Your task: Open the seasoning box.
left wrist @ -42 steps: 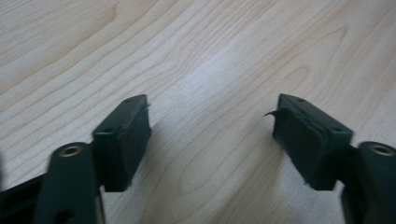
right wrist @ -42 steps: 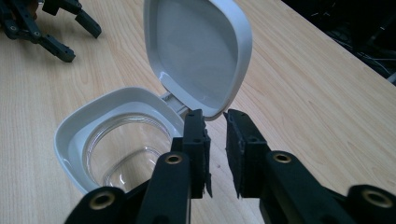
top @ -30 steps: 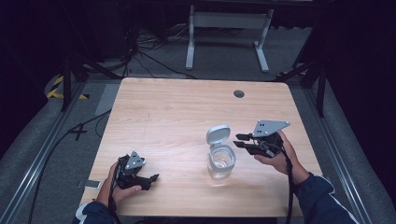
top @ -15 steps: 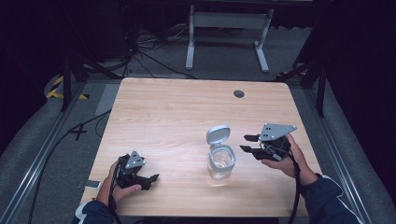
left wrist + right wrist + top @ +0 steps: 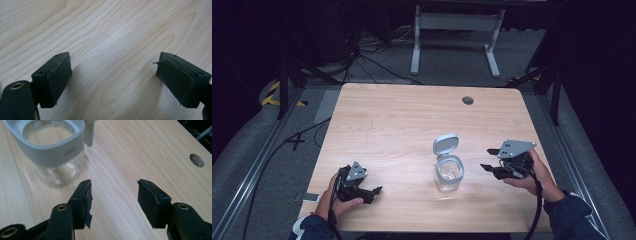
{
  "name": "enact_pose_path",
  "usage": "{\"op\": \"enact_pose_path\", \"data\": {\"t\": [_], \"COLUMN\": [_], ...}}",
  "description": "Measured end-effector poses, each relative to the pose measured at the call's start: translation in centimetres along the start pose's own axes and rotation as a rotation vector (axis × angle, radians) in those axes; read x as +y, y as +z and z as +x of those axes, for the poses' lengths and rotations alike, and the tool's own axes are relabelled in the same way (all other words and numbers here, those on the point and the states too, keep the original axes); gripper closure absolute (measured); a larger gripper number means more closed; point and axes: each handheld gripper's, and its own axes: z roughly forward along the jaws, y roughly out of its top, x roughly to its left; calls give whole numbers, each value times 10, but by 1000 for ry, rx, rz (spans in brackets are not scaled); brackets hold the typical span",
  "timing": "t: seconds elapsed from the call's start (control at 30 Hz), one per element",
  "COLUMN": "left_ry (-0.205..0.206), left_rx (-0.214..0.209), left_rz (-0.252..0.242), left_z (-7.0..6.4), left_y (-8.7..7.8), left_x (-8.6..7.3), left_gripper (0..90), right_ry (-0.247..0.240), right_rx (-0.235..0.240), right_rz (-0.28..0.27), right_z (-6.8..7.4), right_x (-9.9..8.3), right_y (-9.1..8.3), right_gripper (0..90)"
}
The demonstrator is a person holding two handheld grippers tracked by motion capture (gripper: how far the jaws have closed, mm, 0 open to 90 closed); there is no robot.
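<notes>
Your right gripper [image 5: 490, 159] is the nearer tool: its jaws stand wide with nothing between them, and they point across the table [image 5: 387, 120] toward the glass jar [image 5: 448, 174], which stands upright just to their left, near but apart. In the right gripper view the jar [image 5: 53, 150] sits up and to the left of the jaw gap, so I judge you would need to swing left before you could close on it. Its long axis is vertical, and its grey hinged lid [image 5: 445, 145] stands flipped up on the far side of the rim. Your left gripper [image 5: 371, 192] rests low at the near left edge, well apart from the jar, jaws also spread wide and empty. The left gripper view gives bare wood grain between the pads [image 5: 60, 80]; the right gripper view adds the jar's clear wall, and the cable hole [image 5: 196, 160] beyond.
</notes>
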Motion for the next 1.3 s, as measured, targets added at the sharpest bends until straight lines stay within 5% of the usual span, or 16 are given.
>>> {"op": "enact_pose_path", "data": {"t": [0.77,1.17,1.3], "left_ry": [0,-2,-1], "left_rx": [0,-2,-3], "left_rz": [0,1,4], "left_z": [0,0,0], "left_y": [0,0,0], "left_x": [0,0,0], "left_gripper": [131,131,130], "right_ry": [27,119,183], "right_rx": [-24,-19,3], "right_rz": [38,37,34], "right_z": [2,3,1], "right_x": [-77,-126,-137], "right_y": [-9,-10,-10], "right_gripper": [407,367,342]}}
